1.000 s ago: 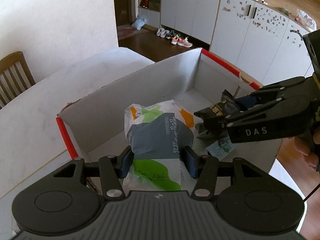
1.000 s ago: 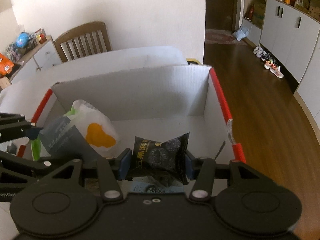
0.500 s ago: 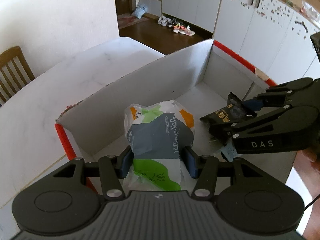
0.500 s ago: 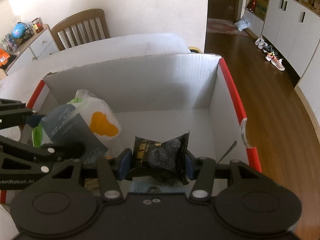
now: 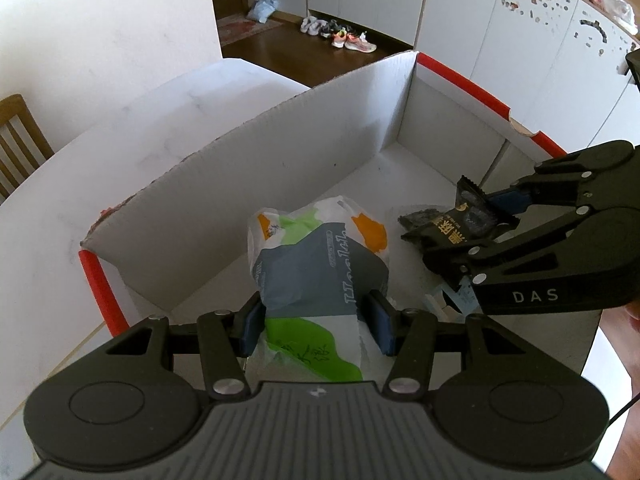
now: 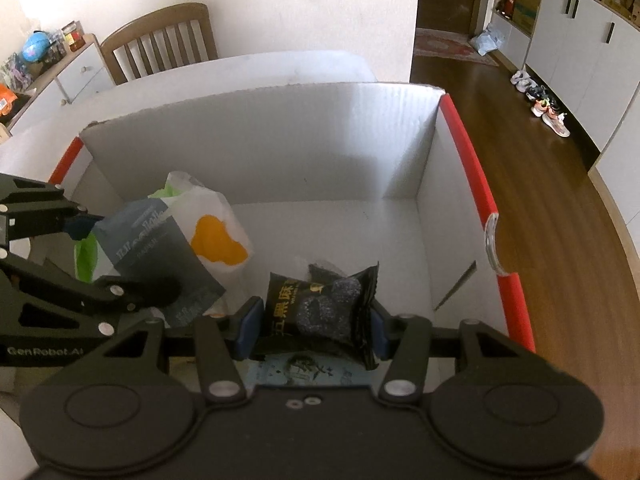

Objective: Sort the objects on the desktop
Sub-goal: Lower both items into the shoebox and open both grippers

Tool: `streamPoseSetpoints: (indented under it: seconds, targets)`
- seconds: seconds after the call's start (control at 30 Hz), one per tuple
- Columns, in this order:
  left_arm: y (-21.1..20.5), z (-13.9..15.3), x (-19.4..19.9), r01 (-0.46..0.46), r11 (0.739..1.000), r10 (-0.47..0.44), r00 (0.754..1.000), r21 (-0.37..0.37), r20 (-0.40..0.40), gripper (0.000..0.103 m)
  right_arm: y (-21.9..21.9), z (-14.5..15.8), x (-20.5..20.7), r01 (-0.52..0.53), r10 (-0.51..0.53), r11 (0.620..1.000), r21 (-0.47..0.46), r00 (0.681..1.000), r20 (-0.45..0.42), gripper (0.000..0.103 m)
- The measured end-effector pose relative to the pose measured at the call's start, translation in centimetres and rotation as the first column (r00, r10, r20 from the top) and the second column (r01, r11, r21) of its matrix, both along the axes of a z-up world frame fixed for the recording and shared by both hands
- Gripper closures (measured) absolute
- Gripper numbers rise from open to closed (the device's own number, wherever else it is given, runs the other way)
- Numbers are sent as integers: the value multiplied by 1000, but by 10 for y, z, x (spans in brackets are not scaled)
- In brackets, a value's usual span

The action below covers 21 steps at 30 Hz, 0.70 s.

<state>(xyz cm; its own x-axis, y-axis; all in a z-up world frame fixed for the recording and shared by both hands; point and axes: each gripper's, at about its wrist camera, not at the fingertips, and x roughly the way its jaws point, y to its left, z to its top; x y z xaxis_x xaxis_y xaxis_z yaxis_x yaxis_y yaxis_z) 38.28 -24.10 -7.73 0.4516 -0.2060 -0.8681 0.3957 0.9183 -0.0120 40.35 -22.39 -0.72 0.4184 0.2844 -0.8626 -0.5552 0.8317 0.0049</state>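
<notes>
A white cardboard box (image 5: 328, 128) with red edges stands on the white table; it also shows in the right wrist view (image 6: 280, 148). My left gripper (image 5: 314, 326) is shut on a white, grey and green tissue pack (image 5: 316, 264) and holds it inside the box; the pack also shows in the right wrist view (image 6: 172, 236). My right gripper (image 6: 314, 330) is shut on a black snack packet (image 6: 320, 308), low inside the box beside the pack. The packet also shows in the left wrist view (image 5: 452, 224).
A light blue packet (image 6: 308, 372) lies on the box floor under the right gripper. A wooden chair (image 6: 160, 46) stands beyond the table. White cabinets (image 5: 500, 32) and shoes (image 5: 340, 36) are across the wooden floor.
Both grippers have moved forward and down into the box with their loads; the box walls now look nearer and the black packet sits lower over the floor.
</notes>
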Motion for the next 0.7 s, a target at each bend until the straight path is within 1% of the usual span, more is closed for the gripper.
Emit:
streamPoseSetpoints:
  seconds: [0.27,0.43,0.5,0.6,0.7]
  targets:
    - [2,0,3,-1,1000,1,1000,-9,-12,49,-1,-2,1,-8,8,1000,-6,1000,0,48]
    - [4,1,1,1,1000,-1,1000,-15,-6,47,-3,1,-1,-15,15,1000,-5,1000,16,39]
    - [3,3,-1,5,1000,-5,1000,-16,-1,45,-3,3,-3,-23,23,1000,-12,999,29,38]
    - [2,6,-3,14,1000,-14,1000,-18,11,39,-5,8,-7,-31,32,999,-8,999,40,36]
    - [3,8,-5,14,1000,-14,1000,-13,23,39,-8,13,-10,-32,32,1000,-1,998,49,36]
